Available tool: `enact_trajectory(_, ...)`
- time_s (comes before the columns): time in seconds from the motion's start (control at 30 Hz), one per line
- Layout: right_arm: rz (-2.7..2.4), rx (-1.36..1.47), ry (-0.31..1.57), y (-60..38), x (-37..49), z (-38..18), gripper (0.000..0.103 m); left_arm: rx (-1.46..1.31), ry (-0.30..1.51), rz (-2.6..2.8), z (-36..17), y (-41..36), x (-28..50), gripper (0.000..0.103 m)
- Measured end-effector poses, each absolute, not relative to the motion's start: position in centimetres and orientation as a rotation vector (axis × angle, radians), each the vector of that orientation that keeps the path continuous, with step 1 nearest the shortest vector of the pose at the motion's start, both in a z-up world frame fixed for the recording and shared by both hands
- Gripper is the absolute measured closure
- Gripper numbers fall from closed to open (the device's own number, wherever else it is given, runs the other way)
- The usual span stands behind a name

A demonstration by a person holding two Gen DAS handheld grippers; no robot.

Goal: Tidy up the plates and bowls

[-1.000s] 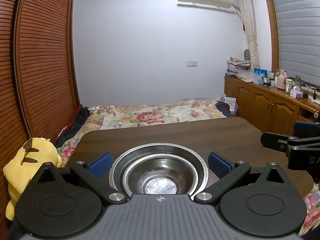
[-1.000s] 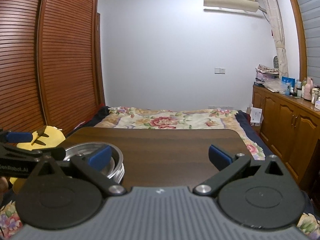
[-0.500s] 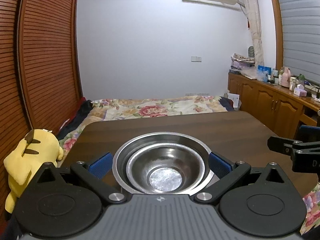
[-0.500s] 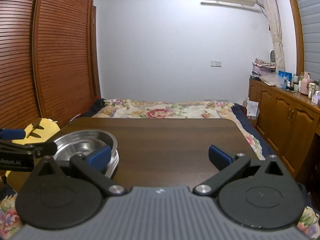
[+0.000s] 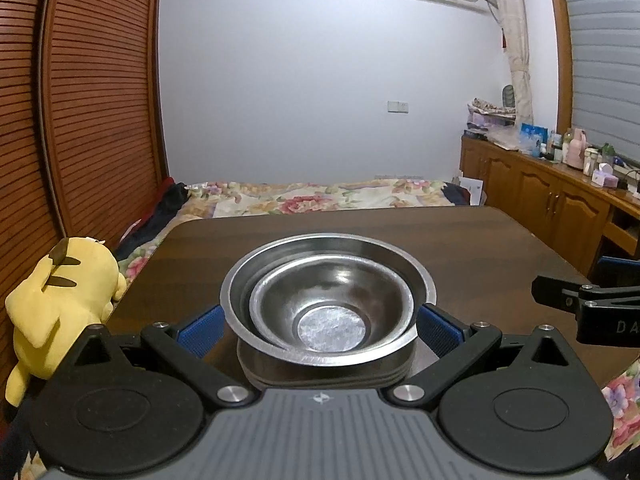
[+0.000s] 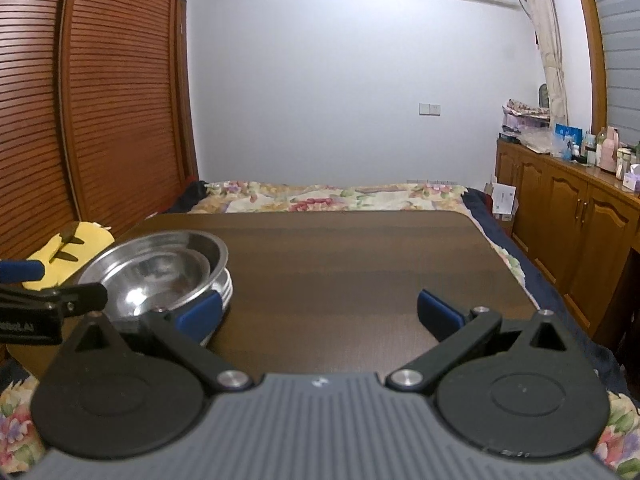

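Stack: a nest of stainless steel bowls (image 5: pixel 328 308) is seen on the dark wooden table (image 5: pixel 480 240), near its left edge; a small bowl is seated inside a wider one, and further rims are ringed beneath them. The stack is also shown at the lower left of the right wrist view (image 6: pixel 160 276).

Left gripper (image 5: pixel 320 330): its jaws are spread wide, with the blue pads (image 5: pixel 200 330) placed one on each side of the stack, low down by its base. Whether the pads are touching the metal cannot be told; no squeeze on the bowls is visible.

Right gripper (image 6: pixel 318 312): its jaws are likewise held wide apart, and only bare tabletop is seen between them. It is positioned to the right of the stack; its left pad (image 6: pixel 198 316) appears just in front of the lower rims, and contact cannot be judged.

Table: a brown, wood-grained top with rounded corners is shown.

Surroundings: a yellow plush toy (image 5: pixel 60 292) is seen just off the table's left edge. A floral bedspread (image 5: pixel 320 198) is spread beyond the table's far edge. A slatted wooden wardrobe (image 5: pixel 80 100) is stood on the left, and a wooden sideboard (image 5: pixel 560 200) crowded with bottles runs along the right wall.
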State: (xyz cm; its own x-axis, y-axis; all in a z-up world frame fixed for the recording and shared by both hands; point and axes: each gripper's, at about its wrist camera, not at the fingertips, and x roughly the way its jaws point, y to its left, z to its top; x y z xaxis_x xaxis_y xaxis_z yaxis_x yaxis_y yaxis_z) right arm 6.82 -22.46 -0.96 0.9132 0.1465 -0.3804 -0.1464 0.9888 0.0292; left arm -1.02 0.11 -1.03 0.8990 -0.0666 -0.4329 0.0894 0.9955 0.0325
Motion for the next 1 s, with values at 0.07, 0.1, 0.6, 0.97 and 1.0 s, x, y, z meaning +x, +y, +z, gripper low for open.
enact_trajectory(0.07,0.154,0.001,0.4,-22.55,6.92,-1.21,0.0,0.052,0.453,-0.083,-1.29,0.15,-1.03,0.0)
enact_trajectory(0.1,0.154,0.002,0.403,-22.61,7.0,-1.29,0.0,0.05,0.456,-0.083,-1.41,0.19,-1.0,0.0)
enact_trajectory(0.6,0.144,0.0,0.397,-22.92,7.03,-1.37,0.0,0.046,0.467,-0.077,-1.58,0.23,-1.1,0.0)
enact_trajectory(0.97,0.143,-0.001,0.396,-22.92,7.07,-1.41,0.0,0.046,0.468,-0.074,-1.62,0.36,-0.94,0.0)
enact_trajectory(1.0,0.143,-0.001,0.396,-22.91,7.06,-1.4,0.0,0.046,0.467,-0.074,-1.63,0.37,-0.95,0.0)
